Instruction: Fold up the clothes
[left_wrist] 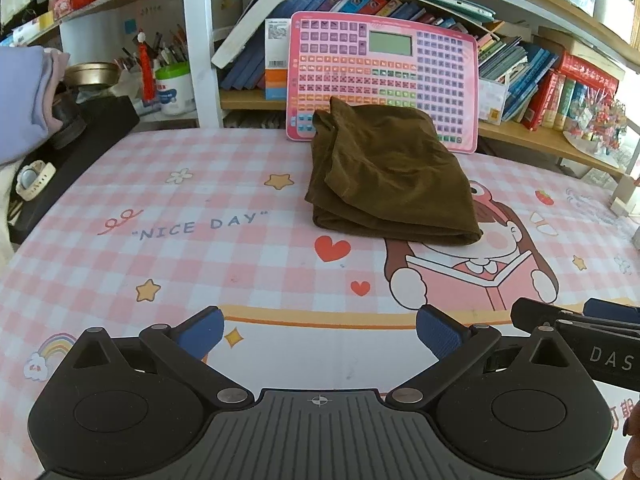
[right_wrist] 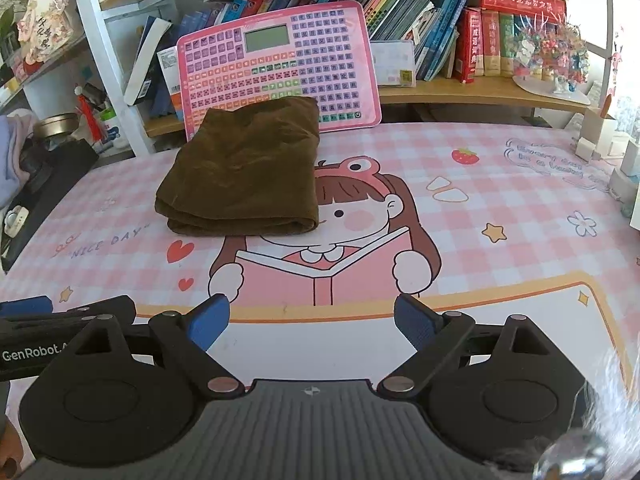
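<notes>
A brown garment (left_wrist: 384, 176) lies folded in a thick rectangle on the pink checked table mat (left_wrist: 200, 208), toward the back. It also shows in the right wrist view (right_wrist: 244, 176), on the mat (right_wrist: 480, 208). My left gripper (left_wrist: 320, 334) is open and empty, low over the mat's front edge, well short of the garment. My right gripper (right_wrist: 312, 322) is open and empty, beside the left one, also short of the garment. The right gripper's body shows at the right edge of the left wrist view (left_wrist: 580, 332).
A pink keyboard toy (left_wrist: 384, 76) leans on the bookshelf right behind the garment. Books (right_wrist: 440, 40) fill the shelf. A black box (left_wrist: 72, 152) with a watch and a lilac cloth (left_wrist: 24, 96) sit at the left. Small white boxes (right_wrist: 616, 148) stand at the right.
</notes>
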A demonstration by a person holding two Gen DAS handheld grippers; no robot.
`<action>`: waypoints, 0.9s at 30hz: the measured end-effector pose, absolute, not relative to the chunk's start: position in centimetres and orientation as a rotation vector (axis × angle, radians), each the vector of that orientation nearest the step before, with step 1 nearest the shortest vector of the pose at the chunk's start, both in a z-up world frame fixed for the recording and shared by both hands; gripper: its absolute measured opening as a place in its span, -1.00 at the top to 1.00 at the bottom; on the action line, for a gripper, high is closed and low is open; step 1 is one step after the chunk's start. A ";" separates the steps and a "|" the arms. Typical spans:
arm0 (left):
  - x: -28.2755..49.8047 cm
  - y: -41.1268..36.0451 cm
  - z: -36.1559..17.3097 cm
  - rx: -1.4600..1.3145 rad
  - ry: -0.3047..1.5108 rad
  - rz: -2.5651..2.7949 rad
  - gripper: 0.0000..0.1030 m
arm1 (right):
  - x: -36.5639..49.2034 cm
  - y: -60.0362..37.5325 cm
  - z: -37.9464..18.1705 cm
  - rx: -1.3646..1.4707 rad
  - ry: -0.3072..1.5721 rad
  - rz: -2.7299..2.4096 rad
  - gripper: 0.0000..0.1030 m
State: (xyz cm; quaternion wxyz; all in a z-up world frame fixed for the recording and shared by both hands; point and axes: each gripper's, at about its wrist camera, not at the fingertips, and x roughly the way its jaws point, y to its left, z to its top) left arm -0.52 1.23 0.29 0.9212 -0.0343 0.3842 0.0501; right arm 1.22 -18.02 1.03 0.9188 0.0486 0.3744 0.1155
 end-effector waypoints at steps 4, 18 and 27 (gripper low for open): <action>-0.3 1.2 0.3 -0.073 0.792 0.094 -1.00 | 1.3 -18.2 1.0 0.102 0.768 0.226 -0.73; -0.6 1.5 0.5 -0.082 0.781 0.091 -1.00 | 1.1 -17.8 1.3 0.080 0.756 0.229 -0.73; -1.3 1.3 0.0 -0.083 0.790 0.071 -1.00 | 1.0 -17.2 1.7 -0.004 0.751 0.230 -0.76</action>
